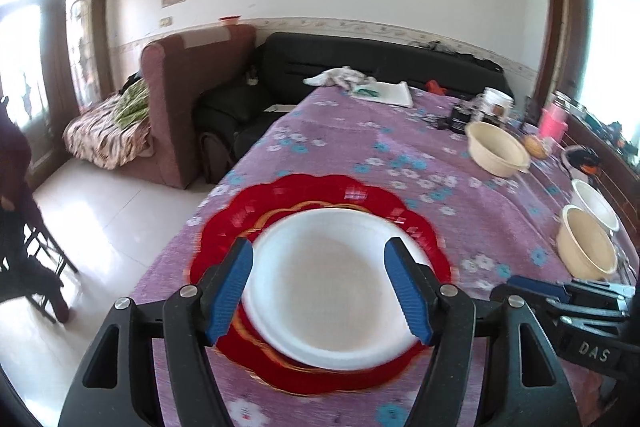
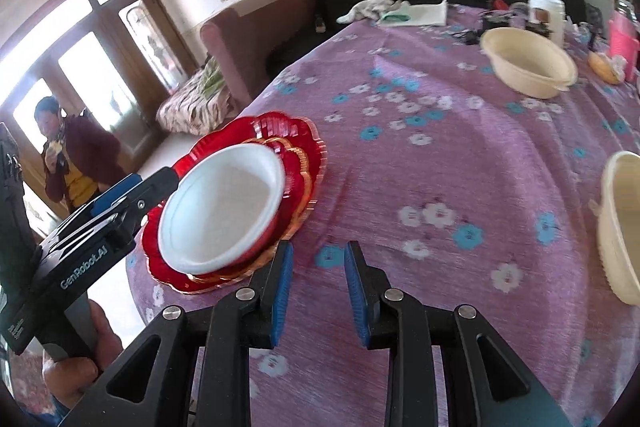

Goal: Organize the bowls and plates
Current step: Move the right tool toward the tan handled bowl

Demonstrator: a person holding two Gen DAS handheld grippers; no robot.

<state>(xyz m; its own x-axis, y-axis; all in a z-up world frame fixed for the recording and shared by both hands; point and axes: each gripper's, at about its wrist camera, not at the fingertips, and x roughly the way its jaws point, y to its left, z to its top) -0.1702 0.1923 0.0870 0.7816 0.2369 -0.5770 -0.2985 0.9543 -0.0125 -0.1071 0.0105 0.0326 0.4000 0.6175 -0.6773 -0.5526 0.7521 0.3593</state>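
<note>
The left gripper (image 1: 318, 291) hovers with its fingers spread wide over a white bowl (image 1: 334, 287) stacked on red scalloped plates (image 1: 316, 195) at lower centre. The right gripper (image 2: 318, 293), jaws apart and holding nothing, points across the floral tablecloth (image 2: 440, 155). Three cream bowls (image 1: 498, 149) stand at the frame's right.

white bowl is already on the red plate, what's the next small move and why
Probably swing the open, empty right gripper toward the near cream plastic bowl at the right table edge. The white round bowl already sits on the red scalloped plate, with the open left gripper around it, while three cream bowls remain loose on the purple floral tablecloth.
</note>
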